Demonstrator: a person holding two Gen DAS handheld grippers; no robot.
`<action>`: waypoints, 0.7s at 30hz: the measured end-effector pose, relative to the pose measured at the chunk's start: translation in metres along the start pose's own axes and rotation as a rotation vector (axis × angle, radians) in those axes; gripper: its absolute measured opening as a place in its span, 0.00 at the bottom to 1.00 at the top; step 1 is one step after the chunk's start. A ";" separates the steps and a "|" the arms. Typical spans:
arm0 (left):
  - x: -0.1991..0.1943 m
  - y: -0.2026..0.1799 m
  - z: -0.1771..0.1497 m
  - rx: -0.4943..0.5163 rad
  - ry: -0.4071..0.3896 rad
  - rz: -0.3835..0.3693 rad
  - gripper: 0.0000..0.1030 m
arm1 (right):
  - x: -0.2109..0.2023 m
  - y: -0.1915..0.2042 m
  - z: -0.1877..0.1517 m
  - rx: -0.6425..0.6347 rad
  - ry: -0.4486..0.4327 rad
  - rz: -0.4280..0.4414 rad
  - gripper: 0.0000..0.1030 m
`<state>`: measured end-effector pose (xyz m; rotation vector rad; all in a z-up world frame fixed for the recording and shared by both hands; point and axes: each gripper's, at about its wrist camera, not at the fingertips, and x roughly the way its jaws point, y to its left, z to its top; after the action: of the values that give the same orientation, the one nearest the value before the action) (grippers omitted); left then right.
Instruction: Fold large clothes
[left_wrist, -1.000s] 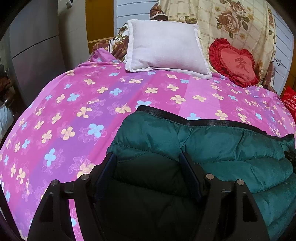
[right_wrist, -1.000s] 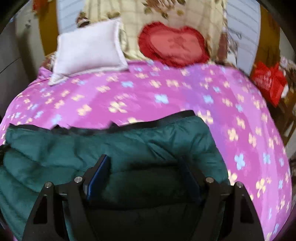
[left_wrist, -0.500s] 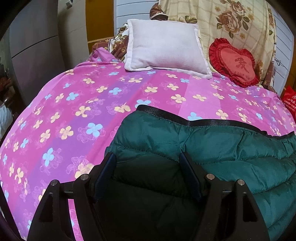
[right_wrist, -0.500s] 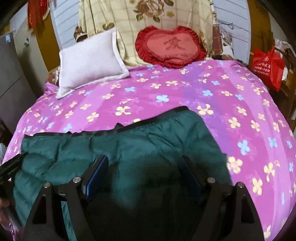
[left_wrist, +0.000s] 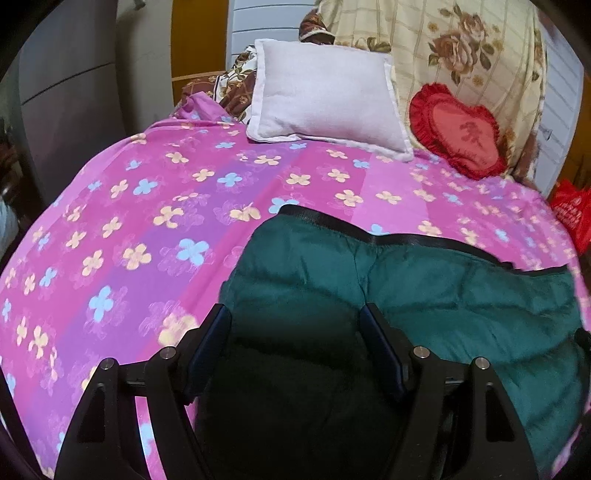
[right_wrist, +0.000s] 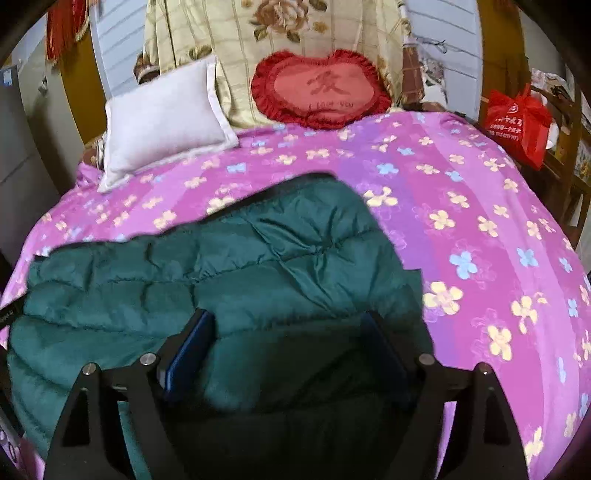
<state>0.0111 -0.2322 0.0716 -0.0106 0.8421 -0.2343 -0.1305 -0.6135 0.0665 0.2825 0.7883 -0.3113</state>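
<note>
A dark green quilted down jacket (left_wrist: 424, 295) lies folded on the pink flowered bedsheet (left_wrist: 147, 229), its black hem band toward the pillows. It also shows in the right wrist view (right_wrist: 258, 258). My left gripper (left_wrist: 295, 317) is open, its jaws spread wide over the jacket's left part. My right gripper (right_wrist: 288, 325) is open over the jacket's right part, with green fabric bulging between the jaws. I cannot tell whether the fingers touch the fabric.
A white pillow (left_wrist: 325, 96) and a red heart cushion (left_wrist: 461, 133) lean at the head of the bed. A red bag (right_wrist: 517, 122) sits on furniture at the right. A grey cabinet (left_wrist: 74, 92) stands at the left.
The right gripper has risen and pulled back, so more of the jacket's quilted top shows. The left gripper has shifted only slightly. Both stay open.
</note>
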 end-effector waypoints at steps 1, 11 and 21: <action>-0.006 0.003 -0.002 -0.005 -0.001 -0.006 0.54 | -0.011 -0.001 -0.002 0.006 -0.022 0.014 0.84; -0.057 0.015 -0.043 0.046 -0.004 0.003 0.54 | -0.025 -0.019 -0.032 0.038 0.047 -0.027 0.84; -0.072 0.024 -0.065 0.029 -0.025 -0.032 0.54 | -0.065 -0.018 -0.040 0.073 -0.005 0.012 0.91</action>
<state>-0.0785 -0.1884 0.0784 -0.0005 0.8137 -0.2762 -0.2058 -0.6053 0.0845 0.3550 0.7710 -0.3303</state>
